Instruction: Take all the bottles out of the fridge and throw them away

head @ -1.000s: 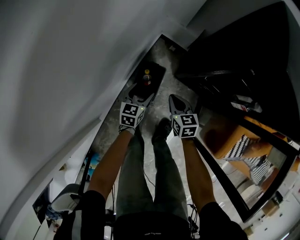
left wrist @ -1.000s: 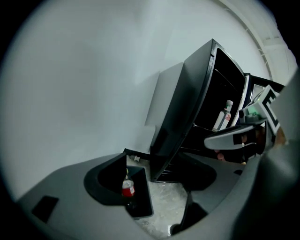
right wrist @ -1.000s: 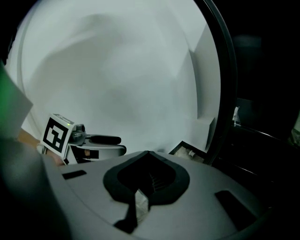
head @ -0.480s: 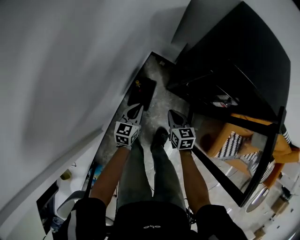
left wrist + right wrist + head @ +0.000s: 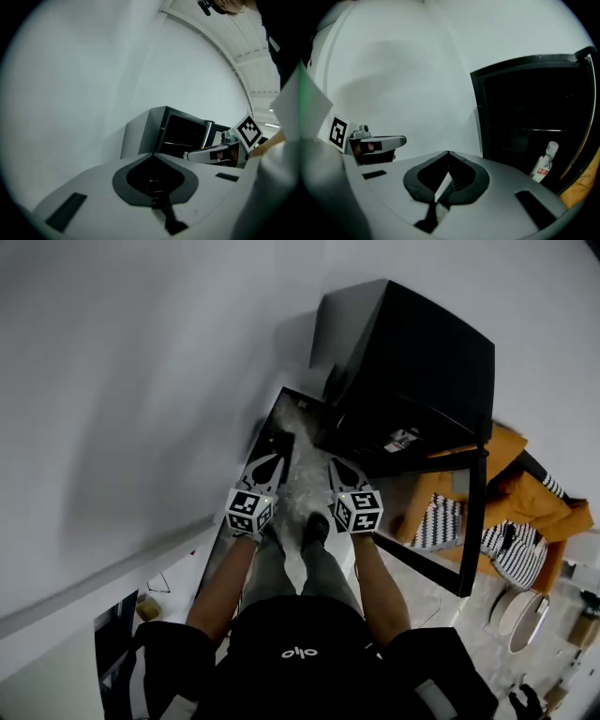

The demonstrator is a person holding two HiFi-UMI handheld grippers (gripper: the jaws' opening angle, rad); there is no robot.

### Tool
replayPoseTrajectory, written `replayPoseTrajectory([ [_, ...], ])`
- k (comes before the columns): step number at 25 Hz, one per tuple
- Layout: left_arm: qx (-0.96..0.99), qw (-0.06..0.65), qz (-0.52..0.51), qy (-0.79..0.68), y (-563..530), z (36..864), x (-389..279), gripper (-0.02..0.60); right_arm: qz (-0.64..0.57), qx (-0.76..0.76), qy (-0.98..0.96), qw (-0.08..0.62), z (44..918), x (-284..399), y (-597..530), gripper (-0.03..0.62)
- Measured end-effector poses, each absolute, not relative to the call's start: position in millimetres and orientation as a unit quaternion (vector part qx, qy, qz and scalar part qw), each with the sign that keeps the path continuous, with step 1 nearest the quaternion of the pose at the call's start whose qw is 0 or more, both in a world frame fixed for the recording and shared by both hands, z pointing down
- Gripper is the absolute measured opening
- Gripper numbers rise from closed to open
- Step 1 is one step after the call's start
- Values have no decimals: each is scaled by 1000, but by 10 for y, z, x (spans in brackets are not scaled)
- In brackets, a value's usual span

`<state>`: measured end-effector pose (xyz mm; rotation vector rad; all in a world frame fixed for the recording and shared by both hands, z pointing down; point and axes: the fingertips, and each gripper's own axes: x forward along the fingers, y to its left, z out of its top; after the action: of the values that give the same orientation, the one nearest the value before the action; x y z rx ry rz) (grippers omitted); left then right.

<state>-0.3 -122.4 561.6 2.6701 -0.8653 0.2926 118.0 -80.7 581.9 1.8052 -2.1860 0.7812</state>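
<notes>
The black fridge [image 5: 412,371] stands open ahead, its door [image 5: 473,512] swung to the right. Inside, low on the right, stands a clear bottle [image 5: 544,162] with a white cap and a red label; in the head view the bottle [image 5: 401,440] is a small pale spot. My left gripper [image 5: 272,457] and right gripper [image 5: 335,463] are held side by side in front of the fridge, both shut and empty. The left gripper view shows its jaws [image 5: 152,154] closed, pointing at the fridge [image 5: 183,133]. The right gripper [image 5: 448,152] points at the fridge's left edge.
A black bin [image 5: 279,440] sits on the floor against the white wall [image 5: 141,381], just past the left gripper. An orange seat [image 5: 525,502] with striped cushions stands right of the fridge door. My legs and shoes [image 5: 314,526] are below the grippers.
The left gripper's jaws have closed, empty. Both grippers have drawn back from the black bin, where a bottle lay, and the view has swung up onto the open fridge.
</notes>
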Motion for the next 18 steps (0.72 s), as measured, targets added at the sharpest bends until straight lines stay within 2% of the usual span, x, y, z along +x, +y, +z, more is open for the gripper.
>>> replayPoseTrajectory([
  [7,949,134,87,-274,-1089,4957,63,8,235,628,-736,88,5205,1157,-687,8],
  [18,965,112,77,-222,-1055,4625,-29,8,210,668,-709,80,4876,1044,-640,8],
])
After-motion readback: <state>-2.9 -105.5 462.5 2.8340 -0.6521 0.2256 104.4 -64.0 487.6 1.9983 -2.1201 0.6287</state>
